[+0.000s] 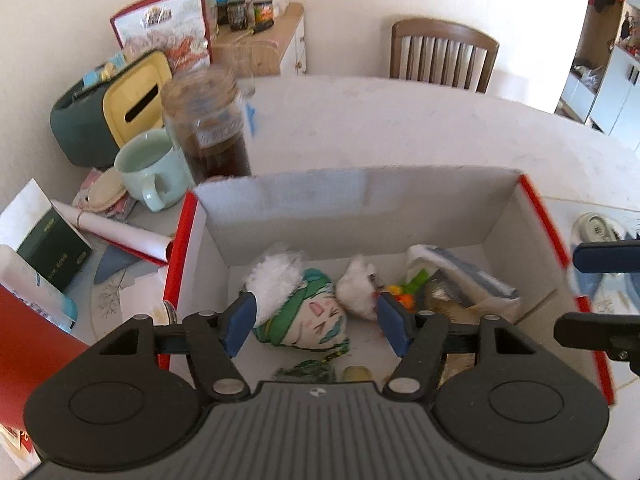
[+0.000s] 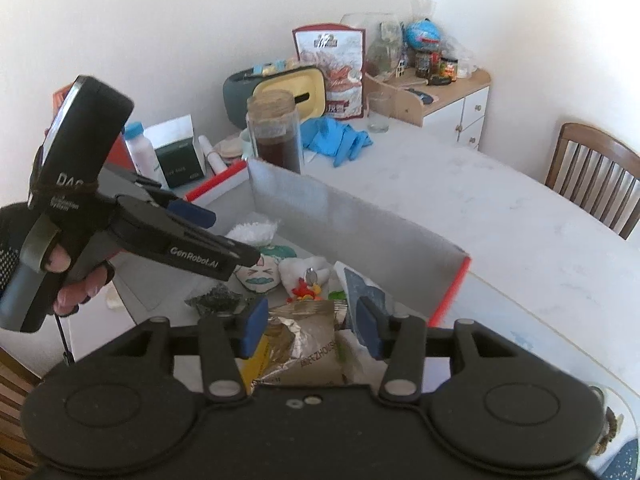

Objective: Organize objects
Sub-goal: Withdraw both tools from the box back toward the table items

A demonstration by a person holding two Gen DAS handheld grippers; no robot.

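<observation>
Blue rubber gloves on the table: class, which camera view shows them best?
The right wrist view. There the blue rubber gloves lie in full sight on the white table, behind the red-edged box and beside the dark jar. The left wrist view shows only a blurred blue sliver beside that jar.

The right gripper [image 2: 311, 326] hangs over an open box [image 2: 360, 232], jaws apart and touching nothing, a foil packet [image 2: 304, 344] below them. Farther in lie a face toy [image 2: 260, 274], a white plush [image 2: 306, 276] and white fluff [image 2: 254, 232]. A hand [image 2: 76, 280] holds the left gripper [image 2: 224, 236] at the left, above the box. Behind the box stand a jar [image 2: 276, 136] and blue gloves [image 2: 336, 138].
</observation>
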